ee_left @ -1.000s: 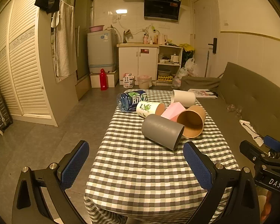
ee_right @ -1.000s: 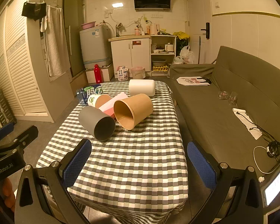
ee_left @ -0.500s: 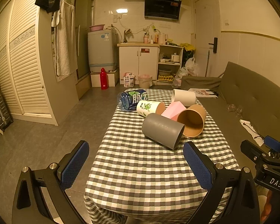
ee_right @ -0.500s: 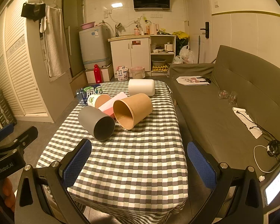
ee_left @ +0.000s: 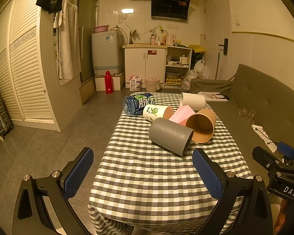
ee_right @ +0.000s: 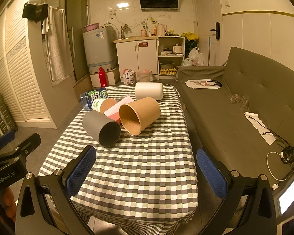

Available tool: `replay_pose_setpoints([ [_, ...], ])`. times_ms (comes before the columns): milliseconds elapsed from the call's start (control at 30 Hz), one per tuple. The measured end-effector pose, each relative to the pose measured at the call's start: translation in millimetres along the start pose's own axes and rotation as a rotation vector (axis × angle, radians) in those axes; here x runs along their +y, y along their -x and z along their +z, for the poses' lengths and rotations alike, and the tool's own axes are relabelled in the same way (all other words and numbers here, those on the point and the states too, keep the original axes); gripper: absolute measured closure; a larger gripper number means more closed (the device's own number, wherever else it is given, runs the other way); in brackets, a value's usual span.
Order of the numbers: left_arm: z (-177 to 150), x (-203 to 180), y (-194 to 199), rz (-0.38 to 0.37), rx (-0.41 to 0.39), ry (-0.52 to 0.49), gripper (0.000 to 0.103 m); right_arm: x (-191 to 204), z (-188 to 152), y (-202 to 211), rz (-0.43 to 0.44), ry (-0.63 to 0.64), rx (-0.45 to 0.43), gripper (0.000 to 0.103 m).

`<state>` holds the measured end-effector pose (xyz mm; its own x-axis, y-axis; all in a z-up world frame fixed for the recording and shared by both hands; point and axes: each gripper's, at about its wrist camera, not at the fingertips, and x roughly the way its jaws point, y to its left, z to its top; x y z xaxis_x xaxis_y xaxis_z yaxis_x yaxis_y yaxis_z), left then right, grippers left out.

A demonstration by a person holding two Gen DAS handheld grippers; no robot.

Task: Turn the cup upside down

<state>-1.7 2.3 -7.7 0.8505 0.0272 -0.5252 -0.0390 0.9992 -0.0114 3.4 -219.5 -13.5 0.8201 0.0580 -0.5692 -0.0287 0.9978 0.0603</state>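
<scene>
Several cups lie on their sides on a checked table [ee_left: 156,176] [ee_right: 147,166]. A grey cup [ee_left: 170,136] [ee_right: 101,128] is nearest, mouth toward the front right. A brown paper cup [ee_left: 201,125] [ee_right: 140,114] lies beside it, then a pink cup [ee_left: 181,115] [ee_right: 117,107], a white printed cup [ee_left: 156,112] [ee_right: 103,103] and a white cup [ee_left: 193,100] [ee_right: 149,91] at the back. My left gripper [ee_left: 143,170] is open and empty over the near table edge. My right gripper [ee_right: 146,168] is open and empty, short of the cups.
A blue water bottle [ee_left: 138,103] [ee_right: 93,97] lies at the table's far left. A grey sofa [ee_right: 245,101] runs along the right side. Louvred wardrobe doors [ee_left: 23,68] stand left, kitchen cabinets [ee_left: 145,66] at the back.
Both views have crept slightly; the cups lie as before. Both grippers stay open and empty.
</scene>
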Motion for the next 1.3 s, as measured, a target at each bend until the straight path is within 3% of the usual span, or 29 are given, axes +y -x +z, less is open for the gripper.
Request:
replay_pose_setpoints([
  [1300,-1.1,1.5,-11.7,0.0,0.034,0.012,0.0,10.4,-2.4,-12.4,0.012,0.011,0.021,0.0],
])
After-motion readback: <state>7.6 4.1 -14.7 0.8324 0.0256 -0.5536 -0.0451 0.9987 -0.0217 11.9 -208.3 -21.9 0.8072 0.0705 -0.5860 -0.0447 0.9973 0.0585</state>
